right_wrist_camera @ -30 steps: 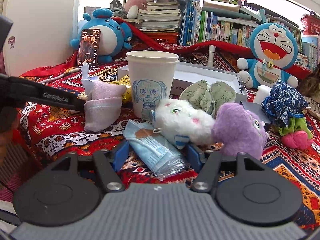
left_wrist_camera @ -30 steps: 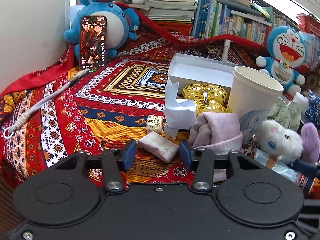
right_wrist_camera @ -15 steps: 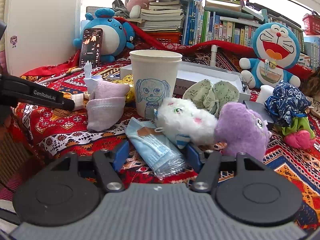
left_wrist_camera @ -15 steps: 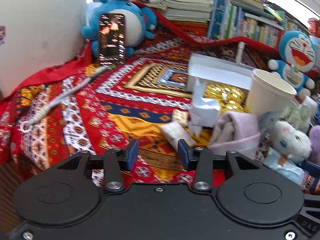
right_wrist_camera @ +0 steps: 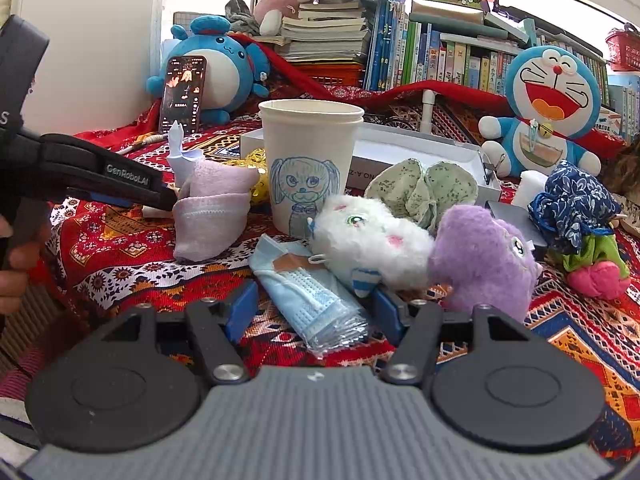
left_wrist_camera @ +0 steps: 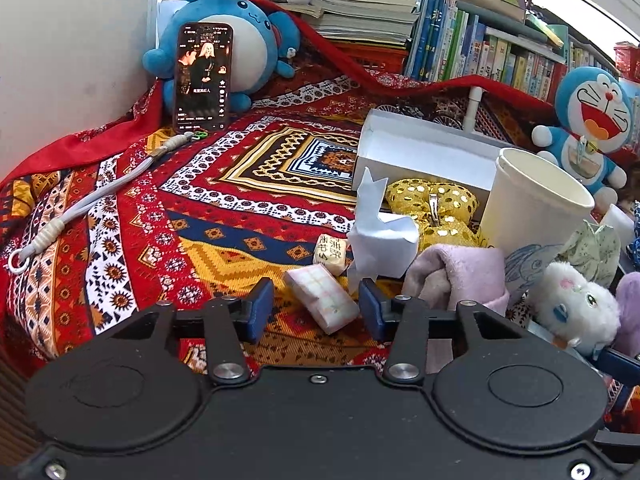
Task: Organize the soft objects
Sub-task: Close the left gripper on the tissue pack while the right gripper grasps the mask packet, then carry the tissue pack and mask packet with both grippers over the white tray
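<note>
My left gripper (left_wrist_camera: 316, 308) is open, its fingers on either side of a small pink-checked tissue packet (left_wrist_camera: 320, 298) on the patterned cloth. A pink folded cloth (left_wrist_camera: 460, 272) lies just right of it, also seen in the right wrist view (right_wrist_camera: 212, 208). My right gripper (right_wrist_camera: 312, 312) is open around a blue face mask pack (right_wrist_camera: 312, 292). A white plush (right_wrist_camera: 372, 236), a purple plush (right_wrist_camera: 484, 260) and a green fabric pouch (right_wrist_camera: 424, 188) lie beyond it. The left gripper shows at the left of the right wrist view (right_wrist_camera: 160, 200).
A paper cup (right_wrist_camera: 310, 164) with a drawing stands mid-table before a white box (left_wrist_camera: 420, 152). White origami (left_wrist_camera: 380, 232), a gold sequin bow (left_wrist_camera: 436, 208), a blue plush with a phone (left_wrist_camera: 202, 76), a Doraemon plush (right_wrist_camera: 548, 104), a blue floral bundle (right_wrist_camera: 572, 204) and books surround.
The left gripper swung away to the left, then came back toward the tissue packet, now between its fingers. The right gripper has hardly moved.
</note>
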Tool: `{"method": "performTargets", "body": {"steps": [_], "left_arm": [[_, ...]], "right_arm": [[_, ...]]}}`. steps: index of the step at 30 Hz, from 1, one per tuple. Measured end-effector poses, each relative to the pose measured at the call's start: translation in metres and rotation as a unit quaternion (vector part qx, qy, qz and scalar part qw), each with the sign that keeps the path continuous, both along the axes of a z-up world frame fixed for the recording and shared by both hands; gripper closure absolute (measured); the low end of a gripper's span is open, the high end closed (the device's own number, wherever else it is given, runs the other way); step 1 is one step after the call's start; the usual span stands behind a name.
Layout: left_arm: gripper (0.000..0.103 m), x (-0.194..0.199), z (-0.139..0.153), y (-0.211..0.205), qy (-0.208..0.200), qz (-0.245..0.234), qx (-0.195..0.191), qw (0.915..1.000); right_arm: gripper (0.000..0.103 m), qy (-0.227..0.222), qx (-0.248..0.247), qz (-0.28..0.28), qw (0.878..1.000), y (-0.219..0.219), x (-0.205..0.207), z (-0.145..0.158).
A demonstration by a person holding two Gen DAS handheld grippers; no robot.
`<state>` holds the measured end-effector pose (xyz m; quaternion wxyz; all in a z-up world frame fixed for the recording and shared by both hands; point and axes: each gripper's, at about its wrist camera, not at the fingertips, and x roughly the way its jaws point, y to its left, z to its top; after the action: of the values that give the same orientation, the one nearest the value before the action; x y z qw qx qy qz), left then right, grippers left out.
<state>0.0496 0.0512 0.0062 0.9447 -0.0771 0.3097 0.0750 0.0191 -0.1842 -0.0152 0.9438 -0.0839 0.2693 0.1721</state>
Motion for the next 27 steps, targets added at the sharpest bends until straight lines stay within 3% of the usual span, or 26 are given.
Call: {"method": "performTargets", "body": {"steps": [7,11,27], "left_arm": [[0.072,0.003,-0.001,0.003,-0.001,-0.013,-0.015,0.9998],[0.079,-0.002,0.000,0.001,-0.004,-0.025,-0.012,0.9996],[0.079,-0.019,0.022,0.016,-0.028,-0.018,-0.016,0.9993]], "right_arm": [[0.029,0.001,-0.001,0.000,1.000,-0.002,0.004,0.000],[0.044,0.005,0.000,0.007,1.000,0.000,0.001,0.001],[0.048,-0.021,0.052,0.043,0.997,0.000,-0.010,0.026]]}}
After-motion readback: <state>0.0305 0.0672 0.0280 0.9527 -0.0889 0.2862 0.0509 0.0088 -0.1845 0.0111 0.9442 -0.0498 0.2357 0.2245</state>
